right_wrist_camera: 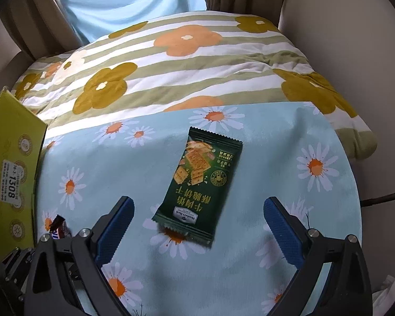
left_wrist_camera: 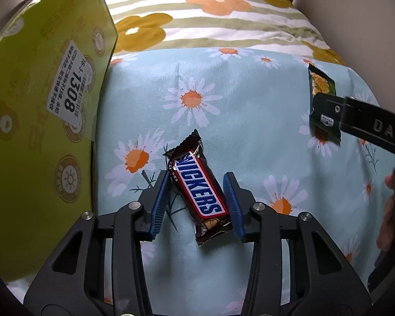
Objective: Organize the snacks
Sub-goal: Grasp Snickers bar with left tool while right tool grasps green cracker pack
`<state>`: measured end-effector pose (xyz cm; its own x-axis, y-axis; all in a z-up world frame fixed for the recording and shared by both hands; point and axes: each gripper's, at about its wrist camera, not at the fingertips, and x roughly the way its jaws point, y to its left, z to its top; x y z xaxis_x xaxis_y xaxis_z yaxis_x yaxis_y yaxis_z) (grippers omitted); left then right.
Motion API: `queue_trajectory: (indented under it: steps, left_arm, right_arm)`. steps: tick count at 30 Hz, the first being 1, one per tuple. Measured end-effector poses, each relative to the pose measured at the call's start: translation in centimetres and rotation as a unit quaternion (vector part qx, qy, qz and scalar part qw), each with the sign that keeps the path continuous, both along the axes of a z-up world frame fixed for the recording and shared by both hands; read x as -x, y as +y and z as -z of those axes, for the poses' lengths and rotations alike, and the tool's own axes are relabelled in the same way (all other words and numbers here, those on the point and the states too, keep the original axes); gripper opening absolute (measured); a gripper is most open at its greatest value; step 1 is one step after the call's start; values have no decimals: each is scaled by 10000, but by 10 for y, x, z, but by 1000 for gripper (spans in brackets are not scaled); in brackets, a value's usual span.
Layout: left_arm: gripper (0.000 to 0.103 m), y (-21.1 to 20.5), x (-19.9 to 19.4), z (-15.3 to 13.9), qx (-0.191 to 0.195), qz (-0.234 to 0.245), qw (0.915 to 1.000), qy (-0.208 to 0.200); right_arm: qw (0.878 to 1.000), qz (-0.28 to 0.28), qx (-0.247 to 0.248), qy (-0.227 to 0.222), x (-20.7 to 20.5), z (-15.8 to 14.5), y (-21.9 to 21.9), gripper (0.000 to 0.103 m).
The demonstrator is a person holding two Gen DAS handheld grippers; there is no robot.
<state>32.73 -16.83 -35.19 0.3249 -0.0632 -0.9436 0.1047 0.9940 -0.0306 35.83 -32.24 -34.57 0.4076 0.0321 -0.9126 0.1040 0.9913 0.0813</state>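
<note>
the left gripper has its jaws closed on the chocolate bar to lift it; the right gripper, jaws wide open, straddles the cracker packet for boxing.

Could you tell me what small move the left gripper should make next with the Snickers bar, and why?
Probably lift it slightly: the left gripper has its blue pads closed against both sides of the Snickers bar, which still lies on the daisy cloth, and the yellow-green box stands close by.

Glossy Snickers wrapper, matt cloth
</note>
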Motion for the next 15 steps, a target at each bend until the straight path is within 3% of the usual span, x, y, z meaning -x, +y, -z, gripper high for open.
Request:
queue_trajectory:
  steps: [6,9,11,13,15]
  left_arm:
    - [33,-1,1,-1,-83,165,9998,-28]
    - [32,0,2,-1,-56,187,9998,-44]
    - [32,1,3,-1,-43,193,9998,-52]
    - [32,2,3,-1,-11,185,9998,-56]
    - [32,2,5,-2,18,168,9998,-62]
  right_arm:
    - [9999,74,78,122,-11,12,2,74]
    - [9997,80,180,127,-14,17,7,72]
    - [9996,57,258,88,-15,16,10,65]
    - [9993,0,380,24,-16,15,13,50]
    - [9993,-61,358,-16,-17,14,16,46]
